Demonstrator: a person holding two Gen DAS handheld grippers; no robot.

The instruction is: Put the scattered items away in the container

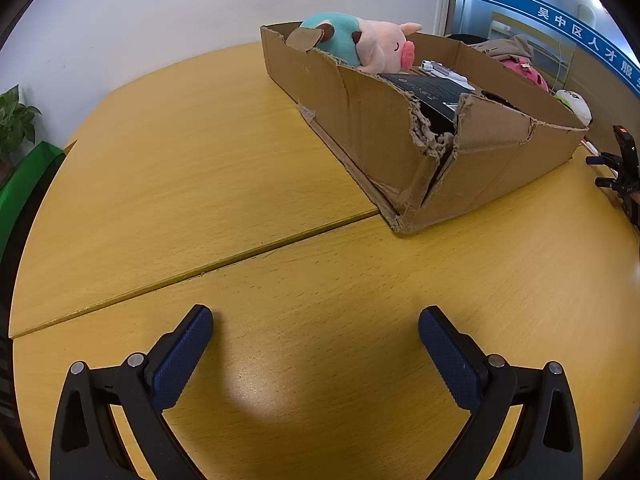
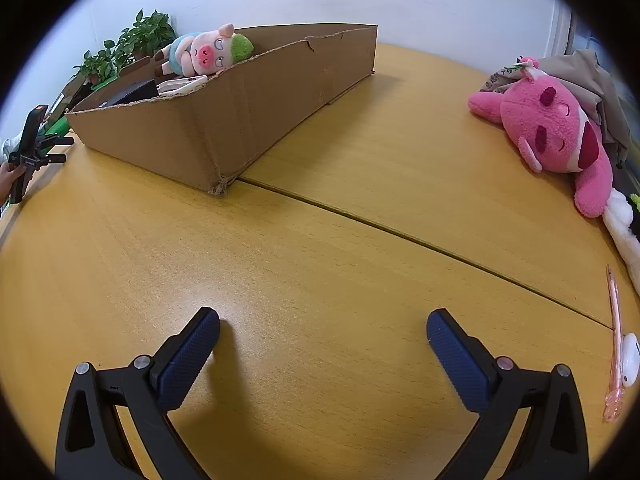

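Left wrist view: the left claw [image 1: 316, 330] hovers released over the yellow worktop [image 1: 200, 184], short of one torn cardboard box [image 1: 492, 152]. Inside the box lie one pig plush [image 1: 360, 42] and a black carton [image 1: 430, 90], partly hidden by the wall. Right of the box, the right claw [image 2: 323, 334] is released too; one pink plush [image 2: 556, 132] and one pink pen [image 2: 614, 344] lie outside it.

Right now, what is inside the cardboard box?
In the cardboard box: a pig plush at the far end, a black flat box and a white item. Its walls hide whatever lies lower.
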